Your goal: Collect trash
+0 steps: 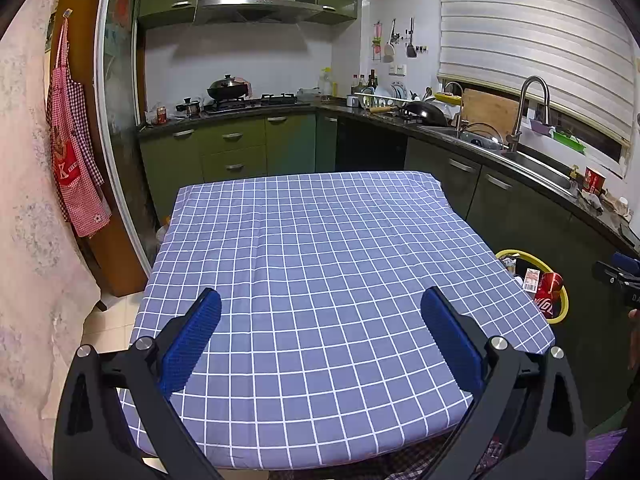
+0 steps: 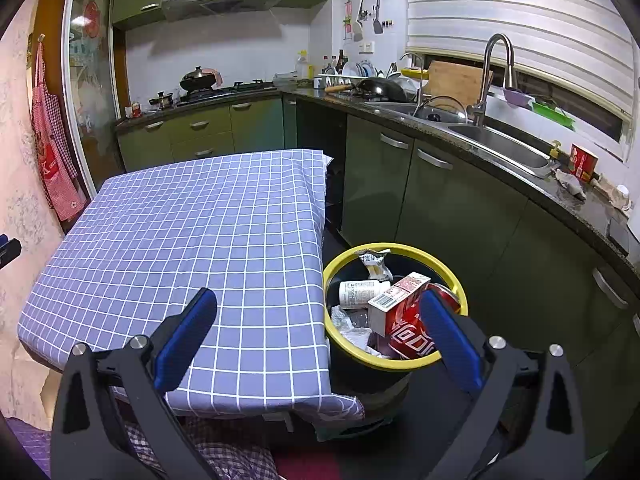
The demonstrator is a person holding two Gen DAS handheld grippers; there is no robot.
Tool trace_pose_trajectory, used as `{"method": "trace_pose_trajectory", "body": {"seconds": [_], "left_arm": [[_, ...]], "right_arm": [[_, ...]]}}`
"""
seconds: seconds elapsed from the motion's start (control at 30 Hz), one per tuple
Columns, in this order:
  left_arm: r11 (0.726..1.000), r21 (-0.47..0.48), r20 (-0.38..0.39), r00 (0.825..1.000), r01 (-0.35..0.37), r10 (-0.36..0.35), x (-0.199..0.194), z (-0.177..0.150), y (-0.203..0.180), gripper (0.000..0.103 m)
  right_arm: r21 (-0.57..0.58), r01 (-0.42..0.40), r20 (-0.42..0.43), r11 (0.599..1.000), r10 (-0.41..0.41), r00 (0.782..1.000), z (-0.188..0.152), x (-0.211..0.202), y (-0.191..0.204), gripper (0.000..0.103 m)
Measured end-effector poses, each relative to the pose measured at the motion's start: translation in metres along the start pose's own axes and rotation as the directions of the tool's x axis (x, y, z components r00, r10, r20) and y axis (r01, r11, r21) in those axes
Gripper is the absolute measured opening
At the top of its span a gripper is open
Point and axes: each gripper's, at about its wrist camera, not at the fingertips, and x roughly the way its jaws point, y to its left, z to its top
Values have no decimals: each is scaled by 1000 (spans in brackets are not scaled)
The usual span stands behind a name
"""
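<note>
Both sets of tongs hang wide apart and empty over a bench draped in a blue checked cloth (image 1: 320, 280), whose top shows no litter at all. The left tongs (image 1: 320, 312) sit above the near half of the bench; the right tongs (image 2: 318, 312) straddle its near right corner, one blue pad over the cloth, the other over the bin.

The trash lies off the bench's right edge — in a black bin with a yellow rim (image 2: 460, 292) standing on the floor, just beside the hanging cloth. Inside it, a red cola can (image 2: 408, 332) leans against a small carton (image 2: 394, 300), with a white bottle (image 2: 360, 290) and crumpled wrappers behind them. The can sits just ahead of the right tongs' right pad and below it; it is well to the right of the left tongs.

The collecting looks close to done, though a crumpled wrapper (image 2: 572, 184) and a red cup (image 2: 582, 162) by the sink may yet count. The risks from here: a low sweep by the right tongs could catch the yellow rim and tip the bin, or snag the loose cloth at the corner. The carton rides high — a knock could flip it out.
</note>
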Motion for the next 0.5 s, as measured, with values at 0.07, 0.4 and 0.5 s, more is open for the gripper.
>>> {"method": "trace_pose_trajectory", "body": {"seconds": [0.07,0.4,0.5], "left_arm": [[1000,-1,-3,1000,2,-2,1,0,0,98],[1000,10,1,1000,8,-8,2,2,-2,98],[1000,12,3,1000,9,-9,2,2,-3,98]], "right_arm": [[-1,-1,1,1000,1,1000,0,0,0,97],[-3,3,2,1000,-3,1000,3,0,1,97],[-2,3,4,1000,-3,1000,3,0,1,97]]}}
